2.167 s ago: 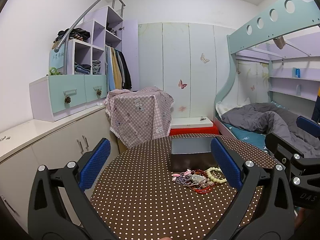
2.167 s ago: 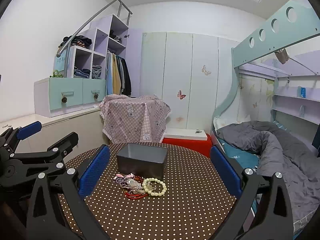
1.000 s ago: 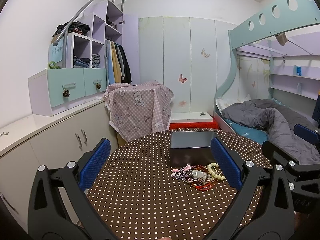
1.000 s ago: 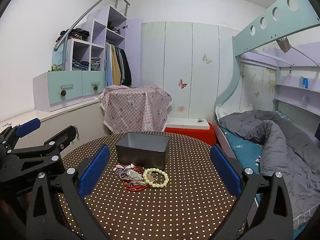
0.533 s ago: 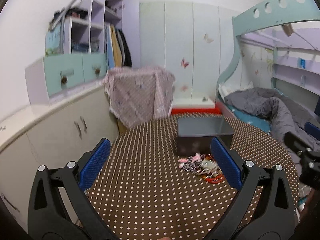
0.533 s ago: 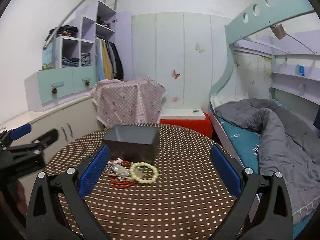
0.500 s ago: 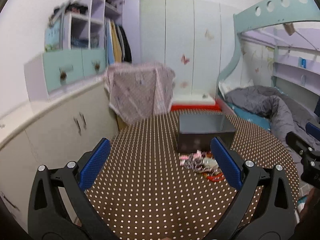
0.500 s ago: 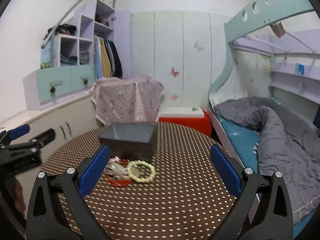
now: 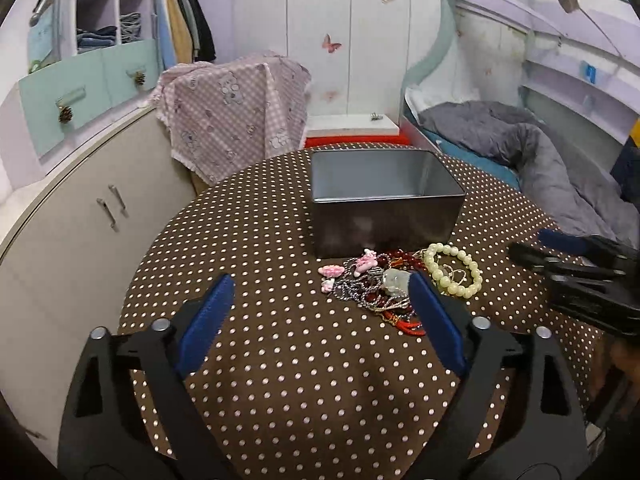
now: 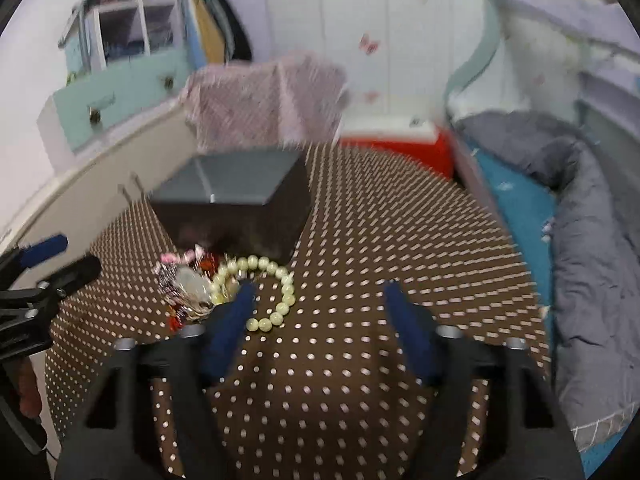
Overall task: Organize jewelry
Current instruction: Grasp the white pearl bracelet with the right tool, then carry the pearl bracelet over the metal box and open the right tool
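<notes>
A pile of jewelry [image 9: 380,284] lies on the brown polka-dot round table [image 9: 280,360], just in front of an open dark grey box [image 9: 384,196]. A pale bead bracelet [image 9: 454,274] lies at the pile's right edge; it also shows in the right wrist view [image 10: 260,292]. My left gripper [image 9: 320,308] is open and empty, low over the table, with its right finger beside the pile. My right gripper [image 10: 320,304] is open and empty, its left finger close to the bracelet. The box [image 10: 236,204] stands behind it.
A cabinet with drawers [image 9: 80,184] runs along the left. A pink checked cloth [image 9: 236,116] covers something behind the table. A bunk bed with a grey duvet [image 9: 520,152] is on the right. The right gripper's body [image 9: 580,280] reaches in at the table's right.
Both grippers have tilted down and moved closer to the jewelry pile and box. The right wrist view is blurred from motion. Both stay open and empty.
</notes>
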Demonstrator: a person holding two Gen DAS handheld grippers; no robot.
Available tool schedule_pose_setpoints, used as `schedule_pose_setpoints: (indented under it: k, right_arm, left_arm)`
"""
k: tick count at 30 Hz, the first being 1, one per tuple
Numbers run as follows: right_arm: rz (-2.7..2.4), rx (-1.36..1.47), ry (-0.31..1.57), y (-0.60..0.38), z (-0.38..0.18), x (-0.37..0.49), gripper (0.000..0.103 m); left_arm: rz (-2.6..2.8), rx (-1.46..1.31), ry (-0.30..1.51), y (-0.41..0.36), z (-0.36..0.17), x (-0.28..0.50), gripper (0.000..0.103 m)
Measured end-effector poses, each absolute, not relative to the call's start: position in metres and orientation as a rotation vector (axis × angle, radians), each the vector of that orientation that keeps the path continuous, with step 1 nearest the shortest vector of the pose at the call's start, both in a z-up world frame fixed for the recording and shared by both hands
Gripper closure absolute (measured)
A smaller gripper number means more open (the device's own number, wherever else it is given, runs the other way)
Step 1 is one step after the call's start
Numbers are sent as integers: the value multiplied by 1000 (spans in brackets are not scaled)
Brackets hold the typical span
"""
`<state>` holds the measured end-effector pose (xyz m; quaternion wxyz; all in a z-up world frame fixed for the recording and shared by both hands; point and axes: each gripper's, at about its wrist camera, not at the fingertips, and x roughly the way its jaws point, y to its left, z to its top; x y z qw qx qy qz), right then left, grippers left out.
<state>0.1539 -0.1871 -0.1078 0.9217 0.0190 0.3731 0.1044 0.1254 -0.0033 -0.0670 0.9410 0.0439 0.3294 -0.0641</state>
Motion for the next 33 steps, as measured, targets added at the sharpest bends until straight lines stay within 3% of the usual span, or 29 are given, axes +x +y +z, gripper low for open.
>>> schedule_pose_setpoints:
  k: [2, 7, 11, 18, 22, 33]
  right_arm:
    - [243, 23, 809, -180, -114, 165, 54]
    - [285, -37, 908, -166, -128, 183, 63]
    - [267, -96, 893, -165, -130, 183, 95]
    - [268, 15, 759, -201, -96, 161, 95]
    - [249, 36, 728, -213, -88, 152, 95]
    - [283, 103, 737, -225, -98, 144, 95]
  left_arm:
    - [-131, 84, 686, -1, -67, 130, 23]
    - [-135, 74, 715, 8, -68, 141, 23]
    - [-135, 76, 747, 15, -74, 150, 24]
    - [-203, 62, 808, 7, -86, 165, 32]
    - [-301, 48, 831, -11, -91, 166, 42]
    - [-300, 104, 800, -47, -88, 168, 43]
